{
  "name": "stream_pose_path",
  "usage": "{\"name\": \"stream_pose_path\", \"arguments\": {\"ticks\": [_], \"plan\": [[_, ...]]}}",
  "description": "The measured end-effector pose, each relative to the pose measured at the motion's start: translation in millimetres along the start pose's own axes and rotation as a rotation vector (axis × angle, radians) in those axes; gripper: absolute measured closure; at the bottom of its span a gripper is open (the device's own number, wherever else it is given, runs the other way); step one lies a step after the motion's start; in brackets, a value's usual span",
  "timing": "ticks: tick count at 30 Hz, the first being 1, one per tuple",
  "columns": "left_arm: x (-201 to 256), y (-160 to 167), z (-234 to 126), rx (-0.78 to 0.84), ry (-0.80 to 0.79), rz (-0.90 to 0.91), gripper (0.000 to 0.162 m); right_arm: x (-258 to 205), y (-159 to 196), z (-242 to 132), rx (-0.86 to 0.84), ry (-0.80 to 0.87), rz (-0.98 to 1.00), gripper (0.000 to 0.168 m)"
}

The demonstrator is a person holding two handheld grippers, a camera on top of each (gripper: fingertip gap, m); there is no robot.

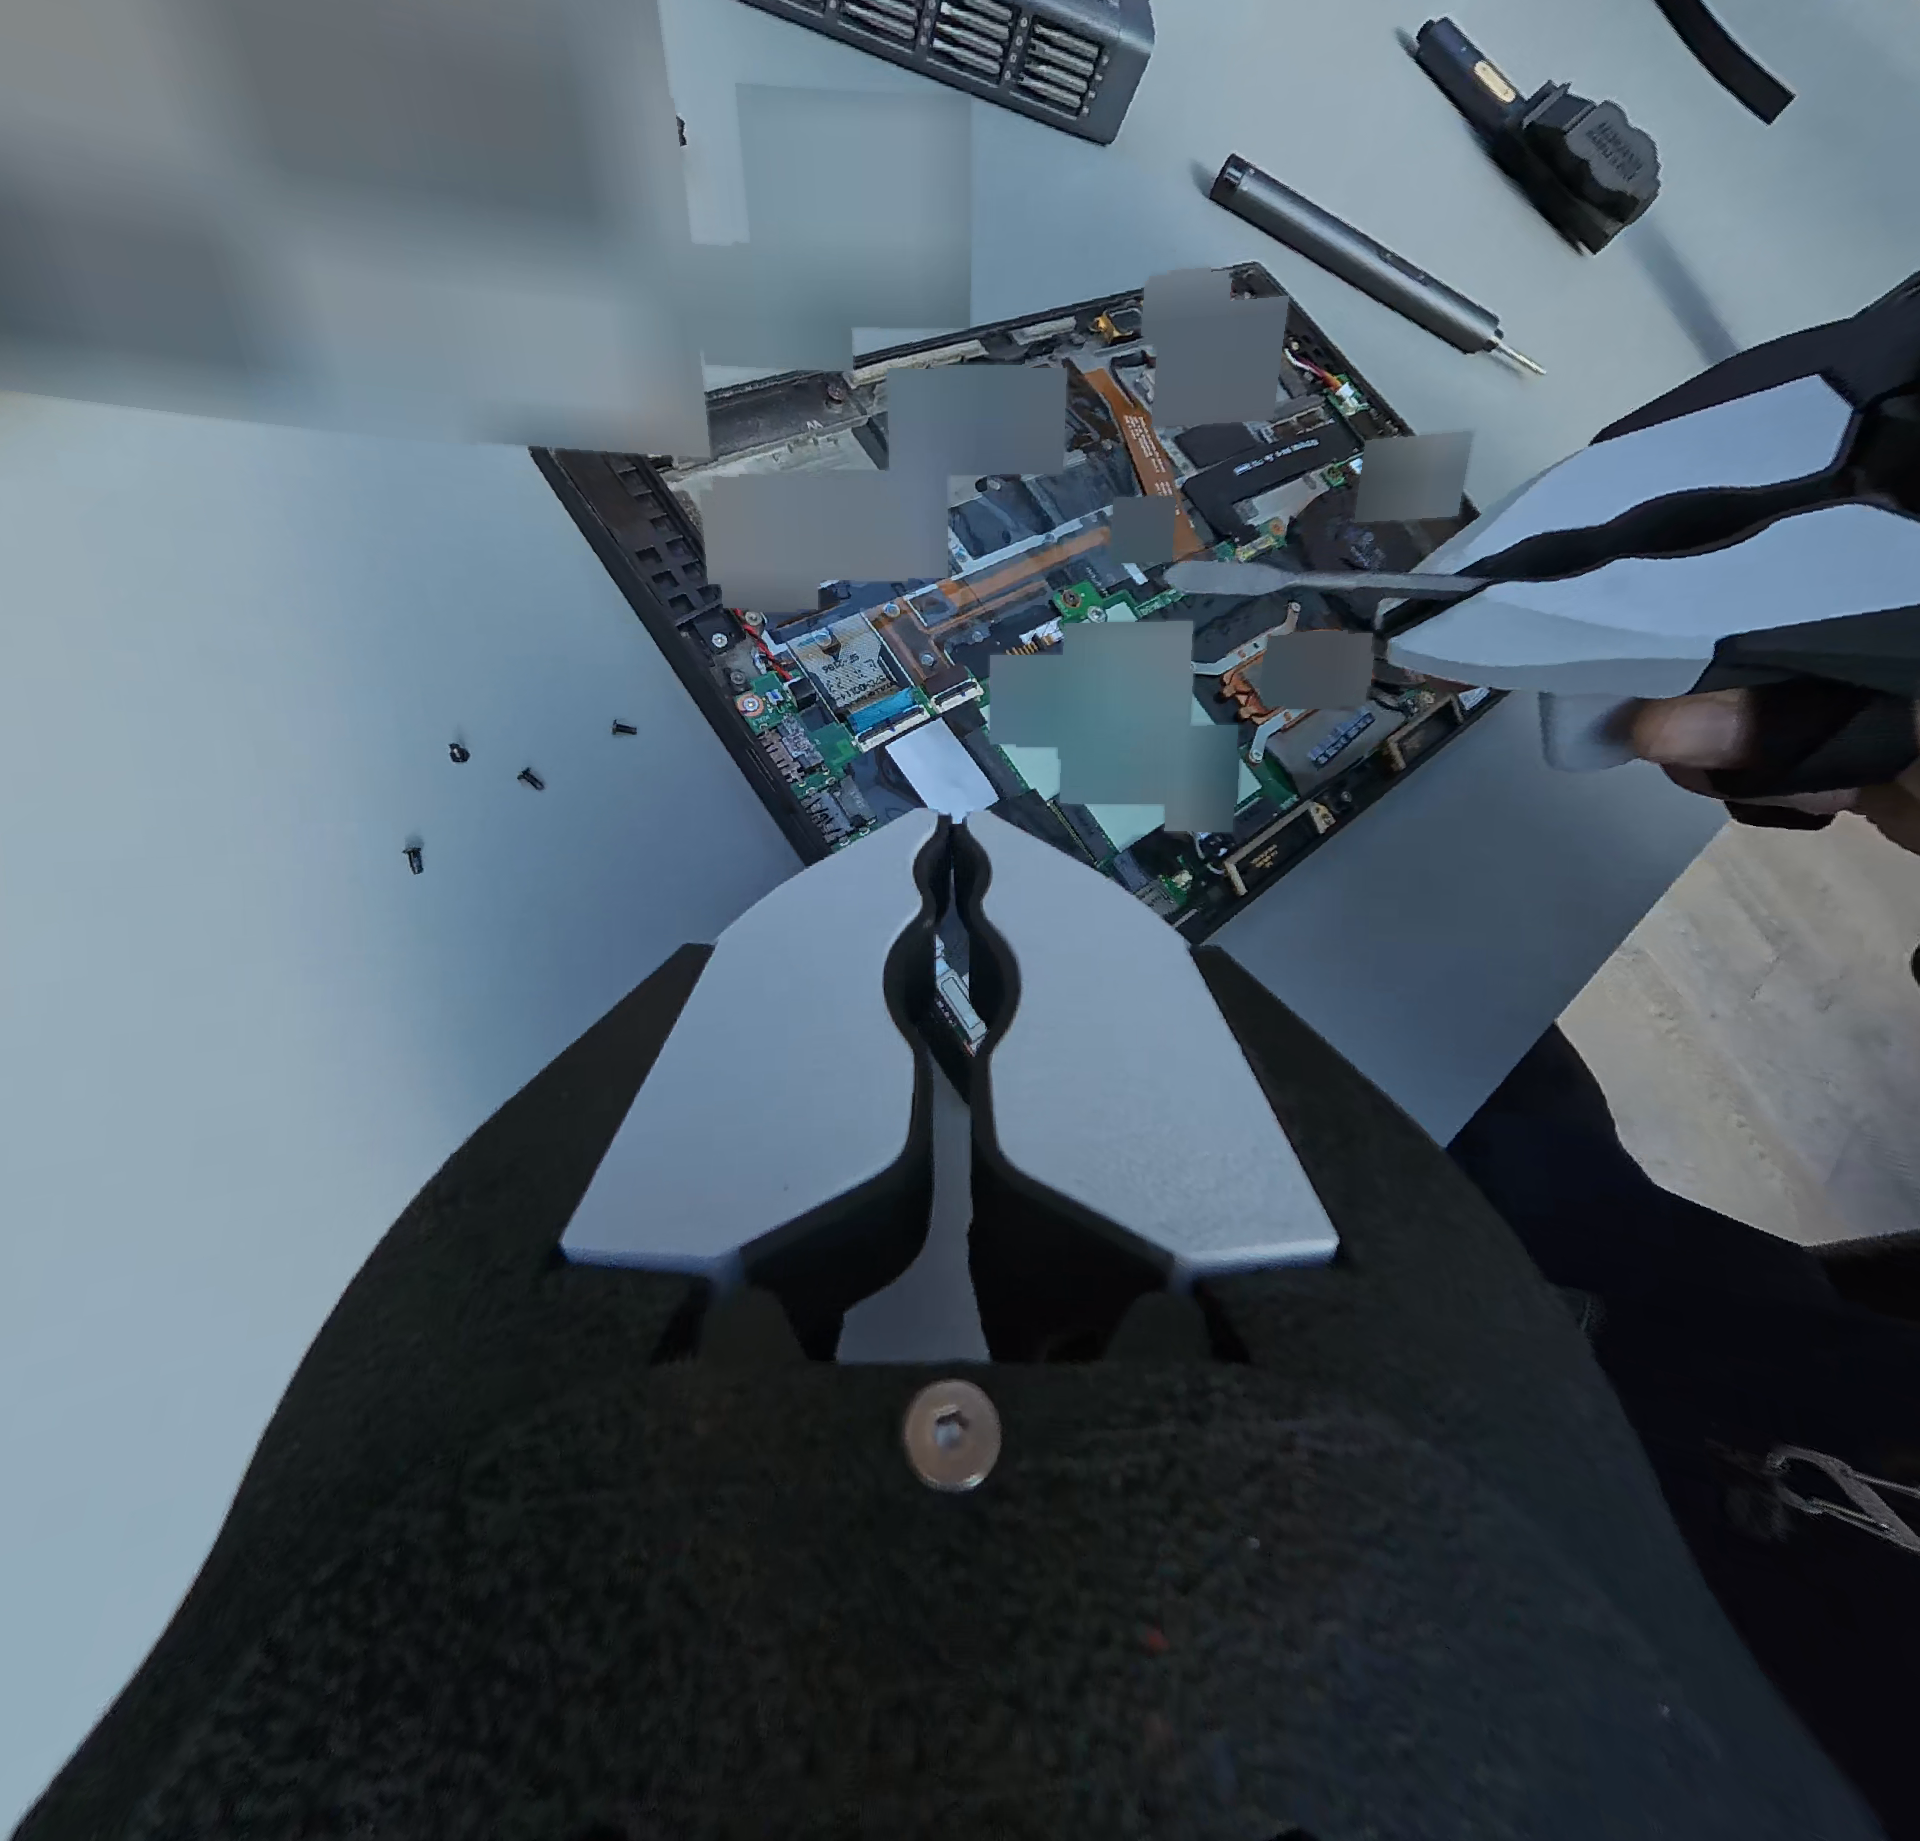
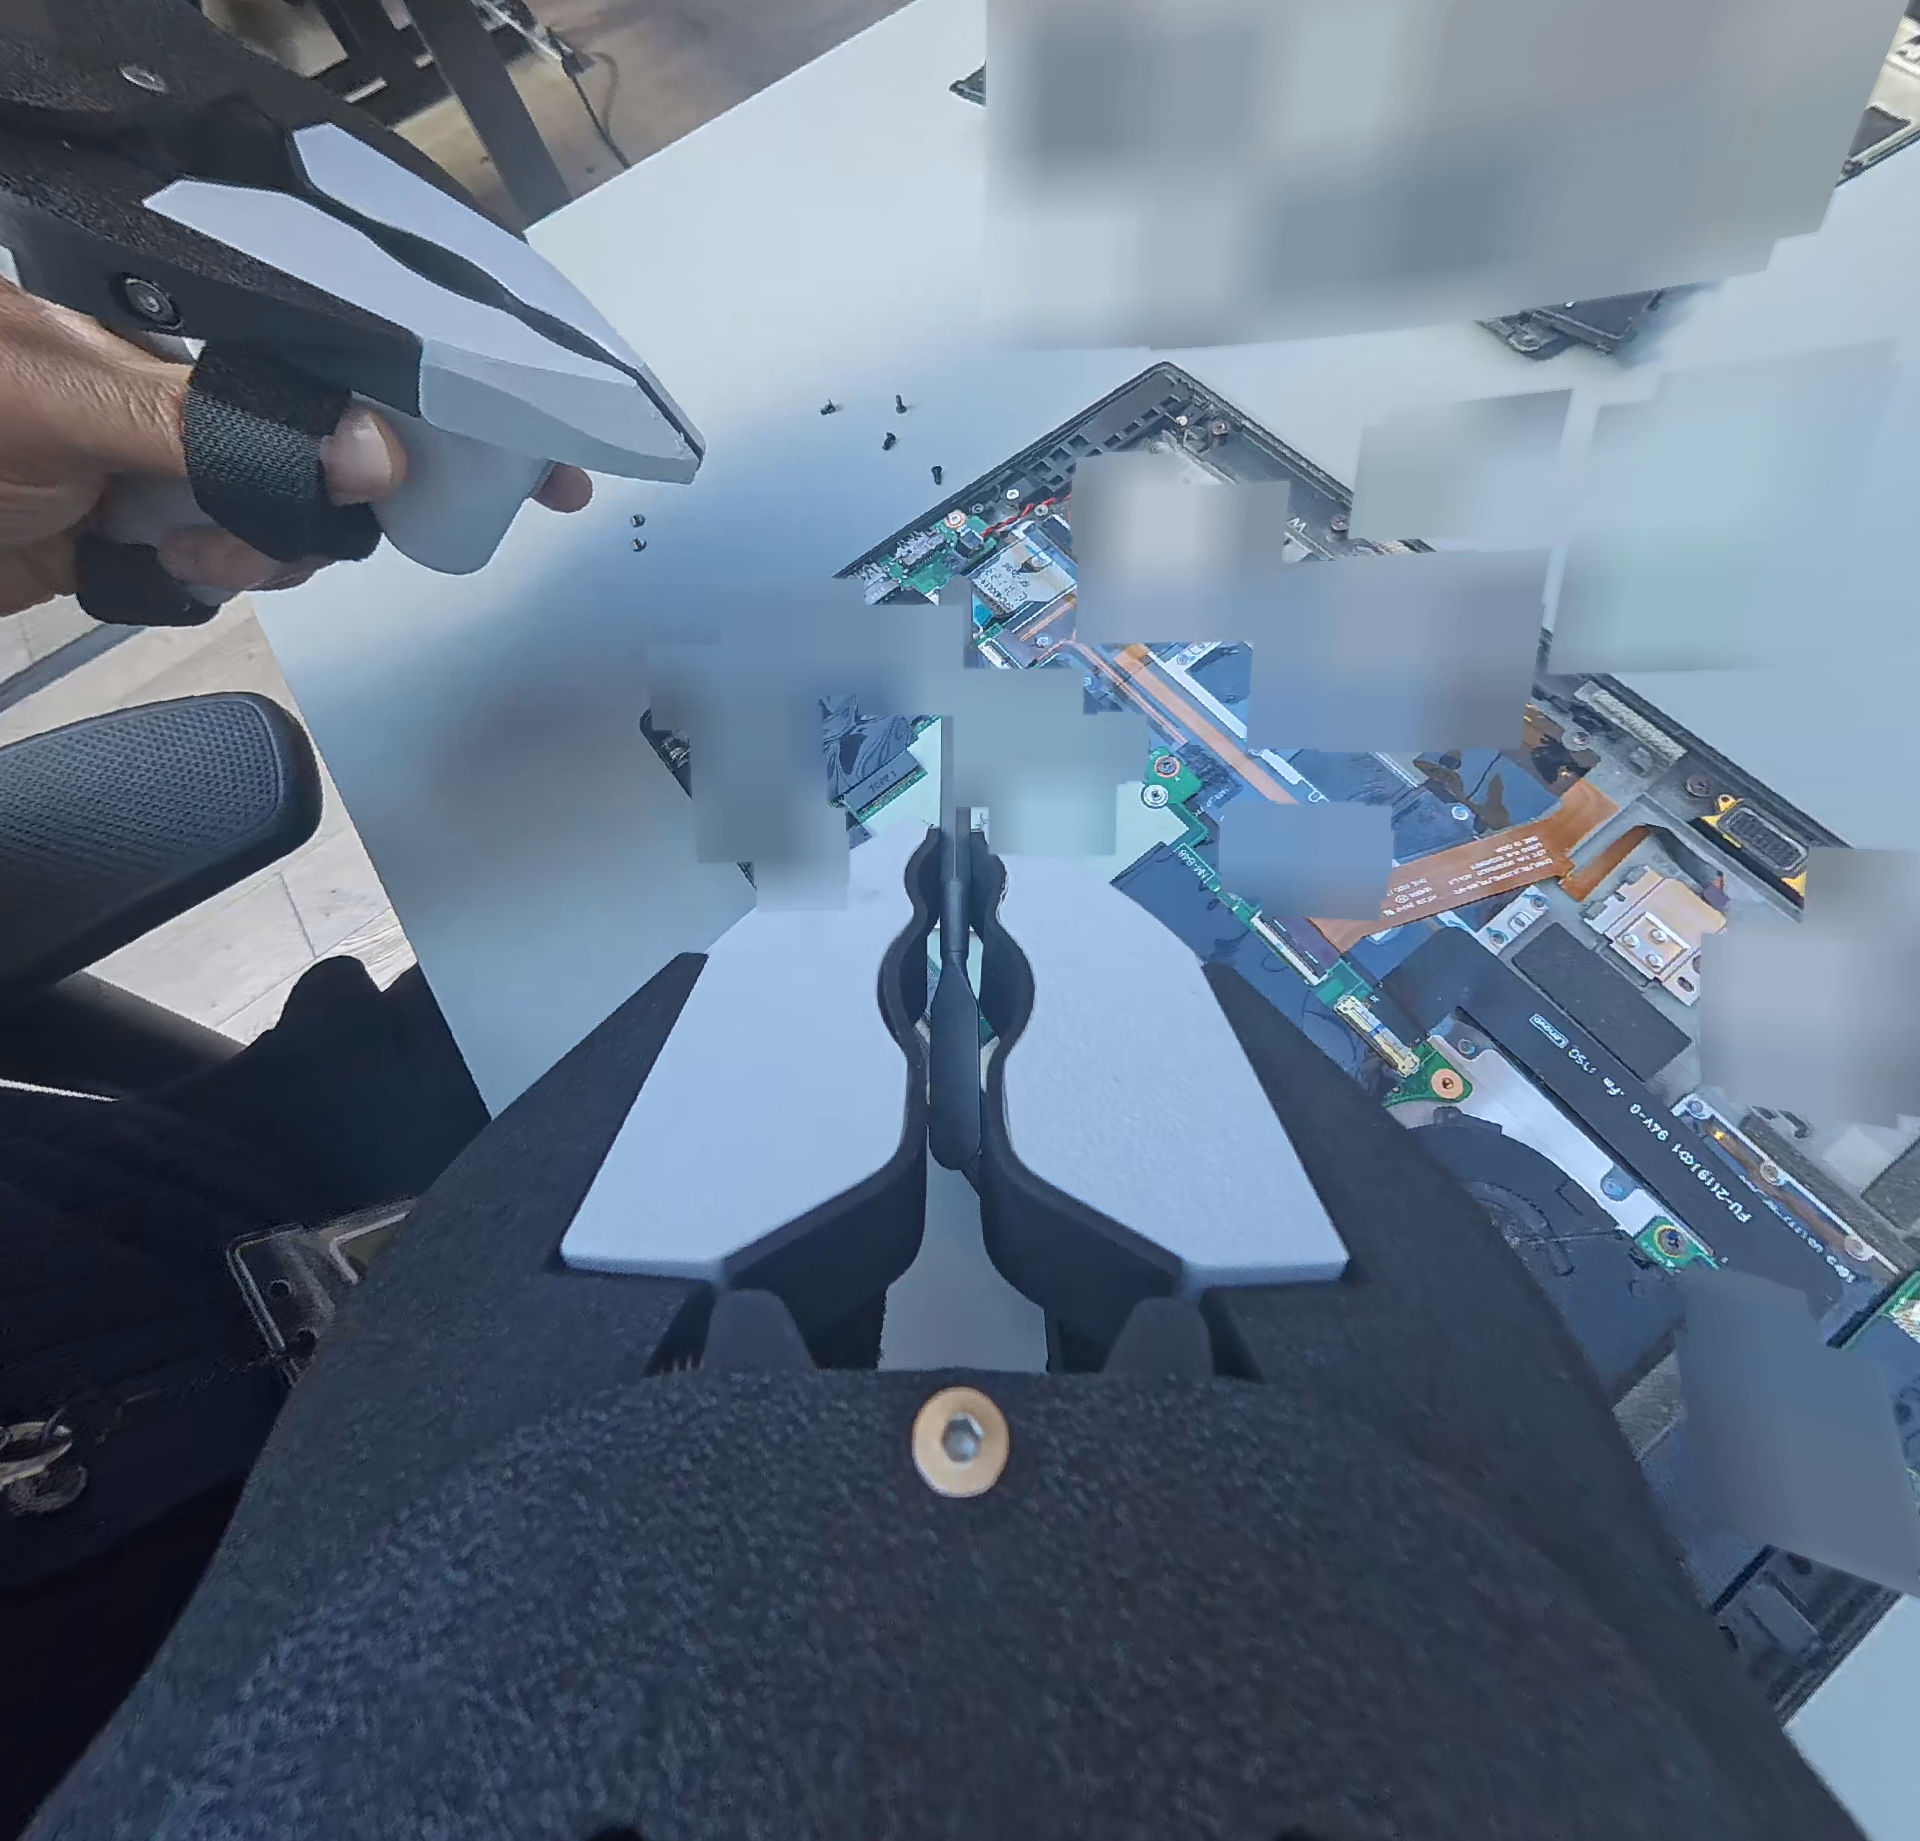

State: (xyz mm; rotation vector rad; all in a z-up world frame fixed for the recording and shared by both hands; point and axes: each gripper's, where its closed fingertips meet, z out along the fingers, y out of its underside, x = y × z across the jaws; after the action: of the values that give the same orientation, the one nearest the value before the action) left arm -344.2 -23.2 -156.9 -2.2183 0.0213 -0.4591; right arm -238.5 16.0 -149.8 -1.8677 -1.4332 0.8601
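An opened laptop (image 1: 665, 544) lies on the pale table with its circuit board bare. My left gripper (image 1: 951, 823) is shut. In its own view the tips line up with the near end of a white flat ribbon cable (image 1: 935, 763) on the board. In the right wrist view, the left gripper (image 2: 691, 456) hangs above the table, left of the laptop (image 2: 1091, 409) and apart from the board. My right gripper (image 2: 954, 841) is shut on a thin black pry tool (image 2: 952, 1012). In the left wrist view the right gripper (image 1: 1392, 617) holds the tool's flat grey blade (image 1: 1226, 578) over the board's middle.
Several small black screws (image 1: 530, 776) lie on the table left of the laptop. A dark bit case (image 1: 935, 15), a grey pen-shaped screwdriver (image 1: 1361, 259) and a black block (image 1: 1569, 160) lie beyond it. A chair armrest (image 2: 135, 815) and the table's near edge are close by. Spacing between my two grippers at the tips: around 12 cm. It is some 30 cm from my right tips to the dark bit case (image 1: 935, 15).
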Motion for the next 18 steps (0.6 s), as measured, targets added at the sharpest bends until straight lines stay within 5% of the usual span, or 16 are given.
{"name": "stream_pose_path", "arguments": {"ticks": [18], "plan": [[-10,10,12,-0.041,-0.006,0.0,0.162,21,28,23,-0.332,-0.015,-0.108,0.165]]}}
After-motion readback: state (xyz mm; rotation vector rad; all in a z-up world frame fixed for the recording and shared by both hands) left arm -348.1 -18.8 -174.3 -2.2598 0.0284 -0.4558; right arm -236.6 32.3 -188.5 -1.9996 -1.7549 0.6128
